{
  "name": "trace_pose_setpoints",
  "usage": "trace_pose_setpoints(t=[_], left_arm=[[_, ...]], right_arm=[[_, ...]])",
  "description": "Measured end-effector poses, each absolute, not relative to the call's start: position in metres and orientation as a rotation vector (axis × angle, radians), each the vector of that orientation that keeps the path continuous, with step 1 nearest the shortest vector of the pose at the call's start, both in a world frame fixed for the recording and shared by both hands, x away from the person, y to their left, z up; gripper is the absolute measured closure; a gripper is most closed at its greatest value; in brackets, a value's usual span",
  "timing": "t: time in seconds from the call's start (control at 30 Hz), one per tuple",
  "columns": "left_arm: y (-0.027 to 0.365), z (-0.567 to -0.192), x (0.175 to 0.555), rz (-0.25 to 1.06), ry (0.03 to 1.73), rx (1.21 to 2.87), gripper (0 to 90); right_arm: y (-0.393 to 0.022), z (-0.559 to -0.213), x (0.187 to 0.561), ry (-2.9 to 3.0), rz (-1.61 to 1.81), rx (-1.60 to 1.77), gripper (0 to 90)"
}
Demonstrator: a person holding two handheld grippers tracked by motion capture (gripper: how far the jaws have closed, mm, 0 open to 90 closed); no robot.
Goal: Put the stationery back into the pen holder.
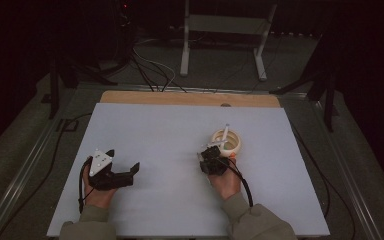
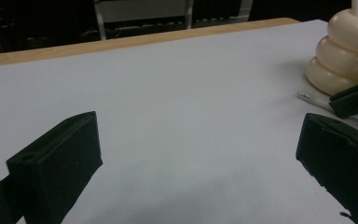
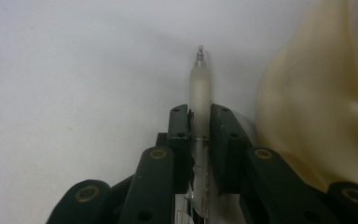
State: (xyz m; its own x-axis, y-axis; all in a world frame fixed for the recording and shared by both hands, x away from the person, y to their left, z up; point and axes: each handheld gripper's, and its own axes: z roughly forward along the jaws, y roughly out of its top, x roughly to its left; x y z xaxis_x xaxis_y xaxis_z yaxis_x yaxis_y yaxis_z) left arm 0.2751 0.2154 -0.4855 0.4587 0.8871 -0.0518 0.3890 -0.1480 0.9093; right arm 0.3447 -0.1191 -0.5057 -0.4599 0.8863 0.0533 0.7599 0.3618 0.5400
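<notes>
My right gripper [image 3: 199, 112] is shut on a frosted, translucent pen [image 3: 199, 79], whose tip sticks out past the jaws just above the white table. In the left gripper view the same pen [image 2: 313, 99] lies low beside a cream ribbed holder [image 2: 342, 51], with the right gripper [image 2: 354, 99] on it. From the high view the right gripper [image 1: 211, 150] sits just left of the holder [image 1: 226, 142], which has a white stick [image 1: 225, 133] standing in it. My left gripper [image 1: 124, 159] rests open at the near left, with nothing between its jaws [image 2: 198, 135].
The white table top [image 1: 170, 140] has a wooden strip [image 1: 190, 98] along its far edge. Behind it stand a white frame [image 1: 225, 30] and cables on a dark floor. Cables trail from both grippers toward the person.
</notes>
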Motion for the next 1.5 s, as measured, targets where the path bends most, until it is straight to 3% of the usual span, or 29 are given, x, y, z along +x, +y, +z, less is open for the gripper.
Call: trace_pose_setpoints(t=[1.5], left_arm=[[0.215,-0.487,0.276,0.633,1.099,1.749,0.6]], right_arm=[[-0.112,-0.496,0.358,2.572,0.552,1.347,80.7]])
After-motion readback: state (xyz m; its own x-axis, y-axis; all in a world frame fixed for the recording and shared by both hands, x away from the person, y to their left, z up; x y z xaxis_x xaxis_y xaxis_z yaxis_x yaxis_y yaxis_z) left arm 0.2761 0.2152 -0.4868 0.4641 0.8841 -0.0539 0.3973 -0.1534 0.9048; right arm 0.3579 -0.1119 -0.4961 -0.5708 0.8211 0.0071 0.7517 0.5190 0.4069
